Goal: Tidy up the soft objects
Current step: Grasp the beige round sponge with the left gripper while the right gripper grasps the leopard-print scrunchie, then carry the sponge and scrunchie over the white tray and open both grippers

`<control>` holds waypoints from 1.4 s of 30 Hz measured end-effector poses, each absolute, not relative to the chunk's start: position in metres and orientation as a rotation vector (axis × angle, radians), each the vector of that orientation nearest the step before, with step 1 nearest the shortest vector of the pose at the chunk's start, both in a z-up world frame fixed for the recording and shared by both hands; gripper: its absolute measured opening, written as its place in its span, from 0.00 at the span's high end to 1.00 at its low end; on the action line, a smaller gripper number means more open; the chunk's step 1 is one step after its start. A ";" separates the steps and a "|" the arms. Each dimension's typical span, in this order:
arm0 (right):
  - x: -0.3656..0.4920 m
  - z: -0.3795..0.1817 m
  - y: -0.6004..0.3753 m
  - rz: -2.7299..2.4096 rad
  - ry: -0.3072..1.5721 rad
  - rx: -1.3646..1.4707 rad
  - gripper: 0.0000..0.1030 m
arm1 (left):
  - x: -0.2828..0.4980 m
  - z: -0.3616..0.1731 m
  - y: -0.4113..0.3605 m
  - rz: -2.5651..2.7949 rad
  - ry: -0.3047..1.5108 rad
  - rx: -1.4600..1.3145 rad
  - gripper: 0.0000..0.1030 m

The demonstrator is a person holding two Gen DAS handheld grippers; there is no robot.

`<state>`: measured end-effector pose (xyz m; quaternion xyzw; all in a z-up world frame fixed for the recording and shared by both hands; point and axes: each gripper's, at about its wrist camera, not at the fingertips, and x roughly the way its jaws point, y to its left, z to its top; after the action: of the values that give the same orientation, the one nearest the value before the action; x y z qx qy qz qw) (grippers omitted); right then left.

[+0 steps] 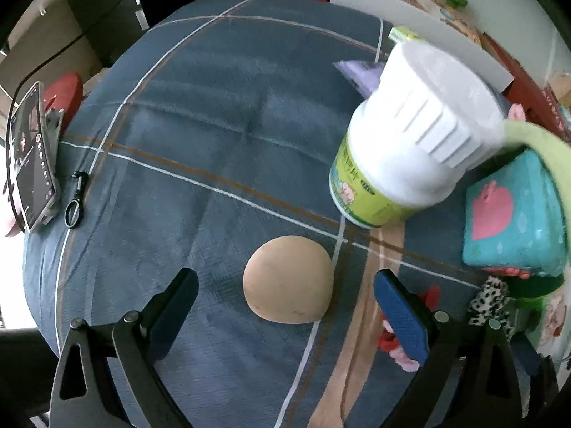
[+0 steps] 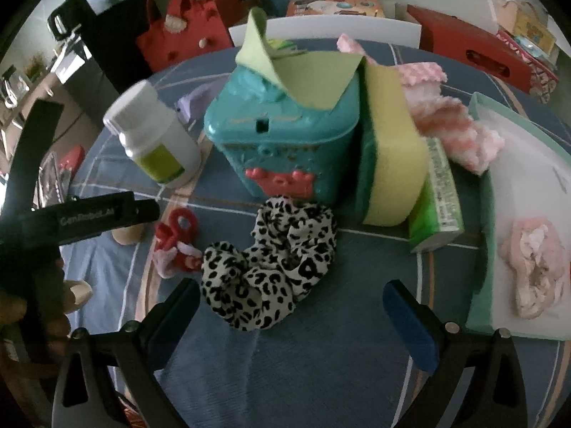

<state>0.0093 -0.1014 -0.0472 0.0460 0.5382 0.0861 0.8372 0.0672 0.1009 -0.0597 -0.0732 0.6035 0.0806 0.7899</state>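
Both hand-held grippers are spread wide and hold nothing. Left hand-held gripper [image 1: 285, 312] hangs over a blue checked cloth [image 1: 221, 114] on the tabletop, and a round tan ball [image 1: 288, 279] sits on the cloth between its two fingers, not touching them. A white bottle [image 1: 410, 149] with a green label stands behind the ball, to the right. A phone [image 1: 30, 158] leans at the far left edge. Right hand-held gripper [image 2: 292, 315] is over a black and white spotted scrunchie [image 2: 271, 264], which lies just in front of its fingers. Behind the scrunchie stands a teal box [image 2: 285, 142], with a yellow and green sponge [image 2: 390, 153] leaning beside it. A fluffy pink thing [image 2: 535, 271] lies on a pale tray [image 2: 481, 278] at the right. A small red clip [image 2: 176, 235] lies left of the scrunchie.
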 end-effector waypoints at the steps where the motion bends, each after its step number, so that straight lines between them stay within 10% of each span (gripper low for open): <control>1: 0.010 -0.049 -0.099 0.179 1.142 0.091 0.00 | 0.069 -0.063 0.100 0.178 1.309 -0.156 0.04; 16: 0.020 -0.062 -0.084 0.158 1.161 0.035 0.00 | 0.072 -0.072 0.092 0.191 1.327 -0.139 0.06; 22: 0.017 -0.062 -0.083 0.161 1.130 0.031 0.01 | 0.070 -0.067 0.089 0.161 1.313 -0.132 0.25; 27: 0.015 -0.056 -0.082 0.186 1.109 0.045 0.15 | 0.069 -0.061 0.088 0.150 1.299 -0.139 0.51; 42: 0.012 -0.052 -0.076 0.231 1.103 0.057 0.42 | 0.067 -0.050 0.092 0.120 1.287 -0.174 0.51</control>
<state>0.0121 -0.0763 -0.0522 0.0272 0.5228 0.1094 0.8449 0.0674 0.0918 -0.0496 -0.0809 0.5990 0.0556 0.7947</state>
